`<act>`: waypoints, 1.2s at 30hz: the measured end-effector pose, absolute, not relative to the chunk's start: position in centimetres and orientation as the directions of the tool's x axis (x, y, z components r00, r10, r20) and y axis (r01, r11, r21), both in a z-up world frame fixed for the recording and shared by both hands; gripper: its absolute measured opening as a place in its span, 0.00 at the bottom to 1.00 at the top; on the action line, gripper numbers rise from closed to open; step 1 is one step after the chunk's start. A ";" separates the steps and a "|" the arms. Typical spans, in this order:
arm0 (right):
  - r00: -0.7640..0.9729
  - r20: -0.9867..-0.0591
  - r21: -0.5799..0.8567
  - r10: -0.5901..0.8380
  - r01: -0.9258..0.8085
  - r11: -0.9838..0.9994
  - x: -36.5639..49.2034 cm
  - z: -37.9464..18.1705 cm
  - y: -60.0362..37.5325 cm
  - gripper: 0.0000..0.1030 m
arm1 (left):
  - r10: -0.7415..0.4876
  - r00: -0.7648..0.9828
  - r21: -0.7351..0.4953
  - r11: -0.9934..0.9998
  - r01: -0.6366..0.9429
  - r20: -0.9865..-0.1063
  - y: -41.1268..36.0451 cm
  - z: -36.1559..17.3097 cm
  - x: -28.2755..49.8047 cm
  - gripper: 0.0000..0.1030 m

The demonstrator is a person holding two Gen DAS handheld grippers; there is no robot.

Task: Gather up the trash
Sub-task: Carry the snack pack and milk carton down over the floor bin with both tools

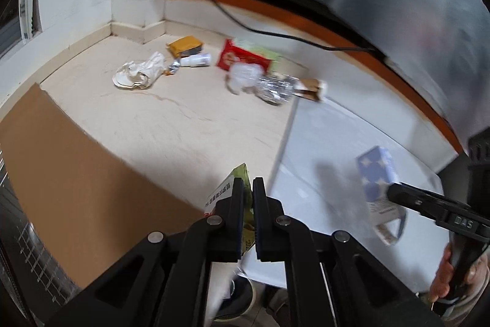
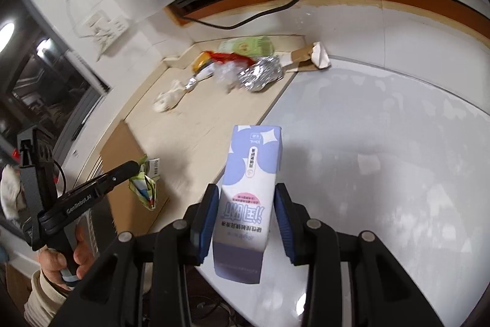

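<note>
The left gripper (image 1: 248, 183) pinches a green wrapper (image 1: 237, 173); the right gripper (image 2: 246, 195) clamps a blue carton (image 2: 249, 189) (2 loads held), crumpled foil (image 2: 260, 72) lying well beyond both.

Colours only:
- carton (image 2: 249, 198): pale lilac-blue with white stars, white label band, pink patch, dark print
- wrapper (image 1: 242, 173): green, white panel with black print; red and blue bits in the right view
- tool pads (image 2: 283, 224): blue on black frames
- foil ball (image 2: 260, 74): silver
- crumpled paper (image 1: 137, 74): cream-white
- box (image 1: 185, 45): yellow-orange
- pack (image 1: 242, 58): red with white pattern
- cardboard sheet (image 1: 70, 161): plain brown
- worktop (image 1: 183, 124): beige, faint veining; light grey section to the right
</note>
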State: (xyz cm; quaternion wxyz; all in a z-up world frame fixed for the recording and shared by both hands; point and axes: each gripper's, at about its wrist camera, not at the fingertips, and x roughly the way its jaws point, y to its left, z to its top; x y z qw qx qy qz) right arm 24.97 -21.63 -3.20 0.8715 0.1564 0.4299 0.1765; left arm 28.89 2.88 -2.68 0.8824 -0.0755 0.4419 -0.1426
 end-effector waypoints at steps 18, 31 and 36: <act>0.549 -0.668 0.240 0.502 -0.480 0.844 9.2 -8.3 -15.2 0.36 | -0.339 0.596 -0.269 0.941 0.207 -0.728 1.1 -7.9 10.2 0.03; 0.416 -0.811 0.168 0.410 -0.506 0.846 9.4 -22.2 -12.3 0.36 | -0.317 0.447 -0.292 0.948 0.124 -0.837 1.5 -22.1 7.8 0.03; 0.354 -0.847 0.219 0.398 -0.450 0.866 12.1 -27.7 -13.0 0.36 | -0.331 0.399 -0.313 0.943 0.110 -0.855 1.8 -25.8 9.2 0.04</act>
